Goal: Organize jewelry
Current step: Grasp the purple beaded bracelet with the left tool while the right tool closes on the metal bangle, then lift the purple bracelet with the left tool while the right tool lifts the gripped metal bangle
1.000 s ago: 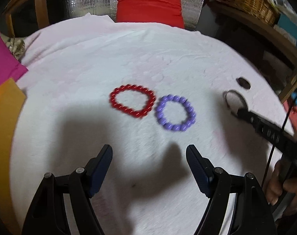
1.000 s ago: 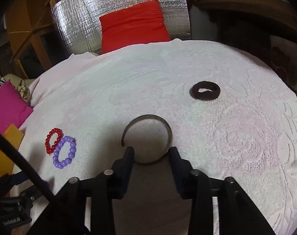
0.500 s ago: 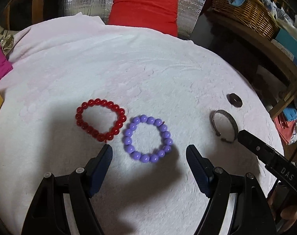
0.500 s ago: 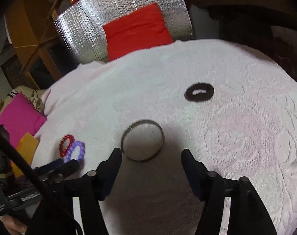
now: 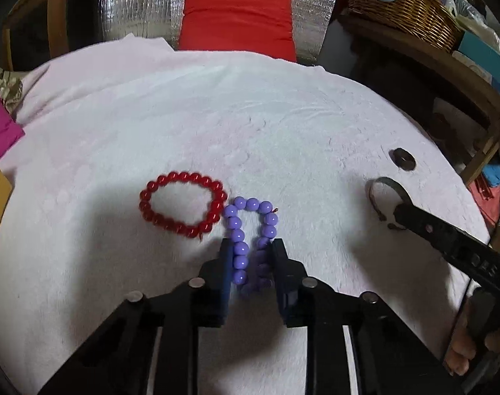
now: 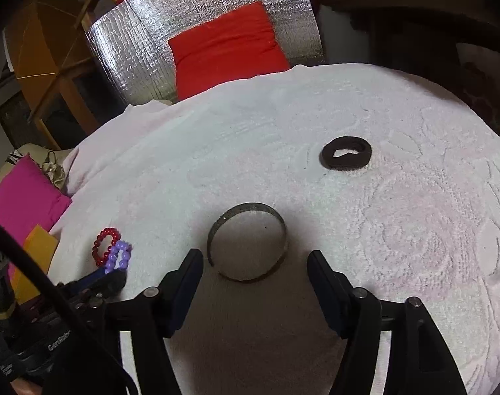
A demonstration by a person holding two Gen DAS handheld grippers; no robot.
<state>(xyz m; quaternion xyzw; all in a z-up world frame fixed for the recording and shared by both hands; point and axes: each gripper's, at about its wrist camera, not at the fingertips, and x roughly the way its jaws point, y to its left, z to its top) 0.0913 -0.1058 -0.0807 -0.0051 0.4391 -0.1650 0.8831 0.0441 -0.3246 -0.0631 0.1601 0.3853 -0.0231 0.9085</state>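
My left gripper (image 5: 251, 247) is shut on the purple bead bracelet (image 5: 250, 230), squeezing it into a narrow loop on the white towel (image 5: 250, 125). The red bead bracelet (image 5: 182, 204) lies just left of it, touching it. My right gripper (image 6: 255, 256) is open, with the metal cuff bangle (image 6: 248, 242) lying on the towel just beyond and between its fingertips, not held. A black hair tie (image 6: 346, 152) lies farther back to the right. In the left wrist view the bangle (image 5: 383, 197) and the hair tie (image 5: 403, 158) show at the right.
A red cushion (image 5: 236, 21) leans on a silver foil panel behind the table. A wicker basket (image 5: 401, 3) sits on a shelf at the back right. Pink (image 6: 22, 197) and orange sheets (image 6: 36, 256) lie at the left edge.
My left gripper moved forward and closed on the purple bracelet, squashing it. My right gripper let go of the bangle, opened and drew back a little.
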